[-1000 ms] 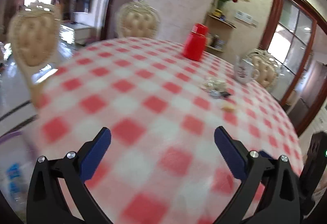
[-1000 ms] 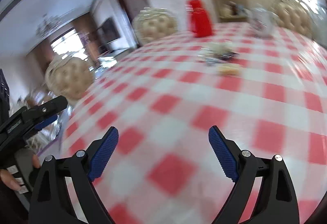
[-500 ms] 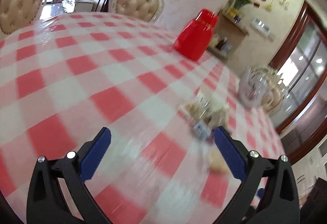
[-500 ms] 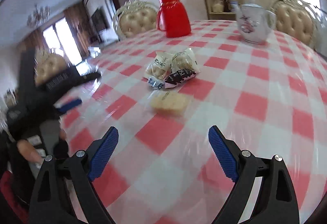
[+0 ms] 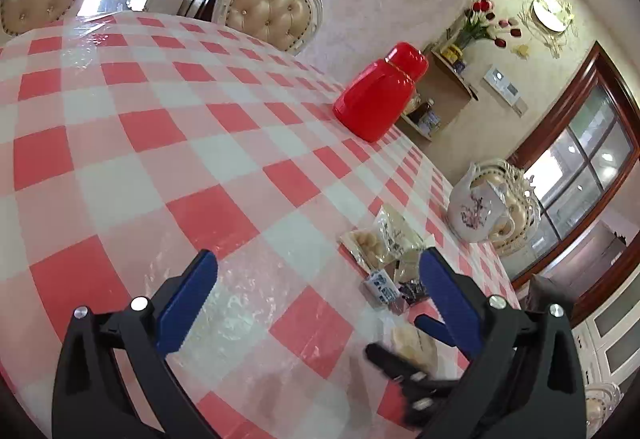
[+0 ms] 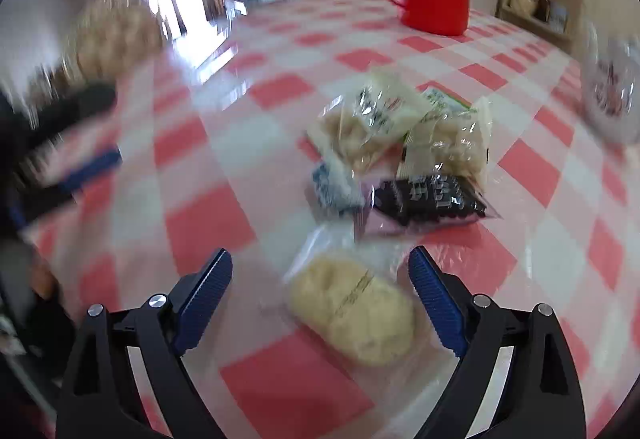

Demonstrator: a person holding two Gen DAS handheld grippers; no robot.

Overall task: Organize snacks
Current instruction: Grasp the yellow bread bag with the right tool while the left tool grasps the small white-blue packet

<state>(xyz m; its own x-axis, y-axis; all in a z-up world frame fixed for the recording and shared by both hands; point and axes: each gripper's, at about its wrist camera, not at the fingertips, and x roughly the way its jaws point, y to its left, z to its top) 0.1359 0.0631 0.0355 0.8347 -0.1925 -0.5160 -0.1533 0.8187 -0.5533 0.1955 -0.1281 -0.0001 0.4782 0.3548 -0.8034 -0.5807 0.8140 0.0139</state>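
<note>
Wide bare checked cloth on the desk ahead of the left gripper, its fingers spread, nothing between them. To its right, a pile of snack packets close together, with the right gripper just beside. Between the spread fingers of the right gripper, one pale wrapped bun, a narrow gap each side. Farther back, a red jug and a white teapot near the desk edge.

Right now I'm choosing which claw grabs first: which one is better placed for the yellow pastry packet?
Right. The right claw is open with the yellow pastry packet lying between its fingers. The left claw is open over bare tablecloth, the packet off to its side.
</note>
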